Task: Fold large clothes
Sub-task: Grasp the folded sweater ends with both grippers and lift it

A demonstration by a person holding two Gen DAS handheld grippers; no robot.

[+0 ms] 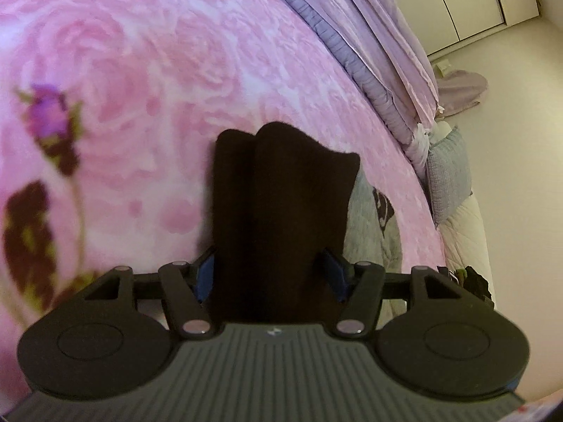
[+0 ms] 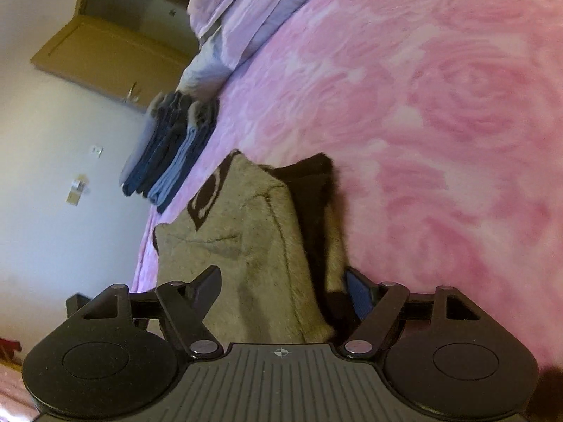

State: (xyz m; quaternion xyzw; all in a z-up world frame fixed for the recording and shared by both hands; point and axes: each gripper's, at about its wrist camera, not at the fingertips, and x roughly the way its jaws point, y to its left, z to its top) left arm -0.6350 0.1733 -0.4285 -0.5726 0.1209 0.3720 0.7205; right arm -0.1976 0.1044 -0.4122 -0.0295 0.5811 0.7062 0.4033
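Grey-and-black garment (image 2: 246, 246) on pink bedspread (image 2: 422, 105)

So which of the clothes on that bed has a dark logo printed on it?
The grey garment right in front of the right gripper, with black fabric along its edge. The folded clothes in the stack farther back on the pink blanket are blue or grey and show no print.

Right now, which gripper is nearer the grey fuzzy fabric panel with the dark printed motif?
Right. The right gripper has the grey panel between its open fingers; the left gripper straddles black fuzzy fabric, with the grey beside it.
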